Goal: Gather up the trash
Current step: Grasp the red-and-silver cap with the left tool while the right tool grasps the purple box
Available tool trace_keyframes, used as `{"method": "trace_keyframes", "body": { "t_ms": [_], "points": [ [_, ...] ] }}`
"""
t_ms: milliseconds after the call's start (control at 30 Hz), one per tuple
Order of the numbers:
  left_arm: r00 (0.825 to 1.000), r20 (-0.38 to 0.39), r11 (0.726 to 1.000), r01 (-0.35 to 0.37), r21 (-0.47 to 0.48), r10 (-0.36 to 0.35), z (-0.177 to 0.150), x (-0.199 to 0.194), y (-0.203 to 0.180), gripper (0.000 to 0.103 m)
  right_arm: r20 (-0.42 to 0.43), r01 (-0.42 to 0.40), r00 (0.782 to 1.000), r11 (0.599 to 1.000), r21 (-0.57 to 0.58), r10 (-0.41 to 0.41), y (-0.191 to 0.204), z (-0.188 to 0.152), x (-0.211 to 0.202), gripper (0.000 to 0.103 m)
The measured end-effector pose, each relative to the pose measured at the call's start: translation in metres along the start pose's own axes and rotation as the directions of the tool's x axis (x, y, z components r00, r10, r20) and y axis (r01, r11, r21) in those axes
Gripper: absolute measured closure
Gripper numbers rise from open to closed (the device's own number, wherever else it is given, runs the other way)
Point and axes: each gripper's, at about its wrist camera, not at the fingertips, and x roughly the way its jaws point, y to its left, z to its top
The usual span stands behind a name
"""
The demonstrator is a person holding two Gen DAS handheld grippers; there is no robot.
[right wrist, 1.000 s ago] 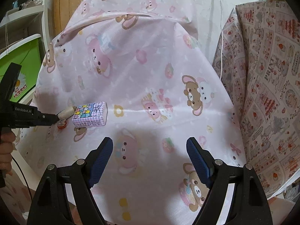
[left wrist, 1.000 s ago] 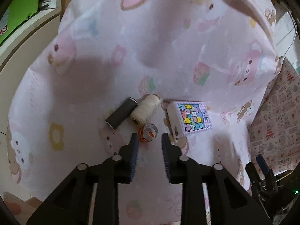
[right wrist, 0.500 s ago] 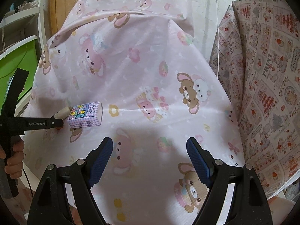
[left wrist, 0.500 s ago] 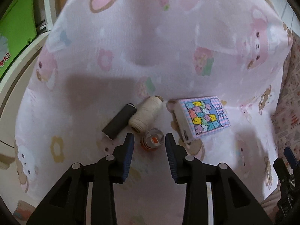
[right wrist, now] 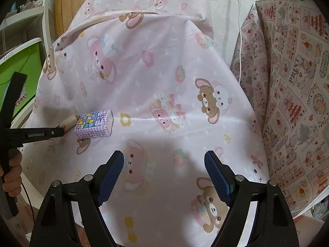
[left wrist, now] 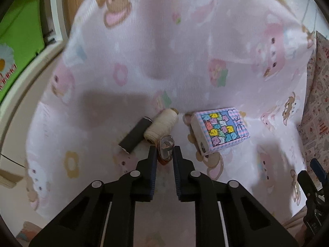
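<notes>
Left gripper (left wrist: pixel 165 154): jaws drawn in close on a small orange-and-silver crumpled wrapper (left wrist: pixel 165 149), one blue pad on each side of it and touching. The wrapper sits low on the pink bear-print sheet (left wrist: pixel 144 61), squeezed narrow between the pads.

Just beyond the wrapper, touching or nearly so: a cream thread spool (left wrist: pixel 161 126) lying on its side. Against the cream spool's left flank lies a dark grey spool (left wrist: pixel 135 134), also on its side, both angled the same way. These two crowd the far side of the grip.

Right of the spools, with a small gap: a pastel checked box (left wrist: pixel 221 130) with a bow design, lying flat.

Far left: green bin (left wrist: pixel 18 30) beside a white frame edge. Far right: strawberry-print cloth (left wrist: pixel 317 103).

Right gripper (right wrist: pixel 164 177): jaws spread wide, holding nothing, hanging over bare sheet well apart from the cluster. From this side the checked box shows at mid-left, with the left gripper's black arm reaching in beside it and the cream spool's end just visible behind. The wrapper cannot be made out here.
</notes>
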Motion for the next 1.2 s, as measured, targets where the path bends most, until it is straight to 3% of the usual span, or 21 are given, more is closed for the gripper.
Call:
{"method": "trace_keyframes", "body": {
  "t_ms": [300,533,733,867,1133,1200],
  "points": [
    [0.992,0.098,0.997,-0.082,0.003,0.082,0.004,-0.037,0.017,0.089,-0.03,-0.082,0.996,0.996,-0.036,0.081,0.026,0.006,0.007,0.021],
    [0.986,0.122,0.993,-0.114,-0.015,0.115,0.009,-0.048,0.033,0.089,-0.1,-0.203,0.975,0.978,-0.052,0.197,0.065,0.021,0.031,0.017],
    [0.984,0.133,0.993,-0.118,-0.028,0.121,0.008,-0.056,0.042,0.089,-0.177,-0.232,0.96,0.971,-0.064,0.217,0.098,0.034,0.069,0.017],
    [0.984,0.134,0.992,-0.118,-0.038,0.122,0.009,-0.058,0.047,0.089,-0.218,-0.209,0.957,0.975,-0.07,0.189,0.111,0.041,0.091,0.017],
    [0.986,0.127,0.993,-0.101,-0.063,0.109,0.01,-0.06,0.054,0.089,-0.261,-0.219,0.947,0.97,-0.107,0.185,0.129,0.046,0.114,0.017],
    [0.986,0.13,0.993,-0.1,-0.06,0.107,0.01,-0.061,0.053,0.089,-0.254,-0.227,0.948,0.967,-0.112,0.193,0.131,0.045,0.114,0.03]
  ]
}}
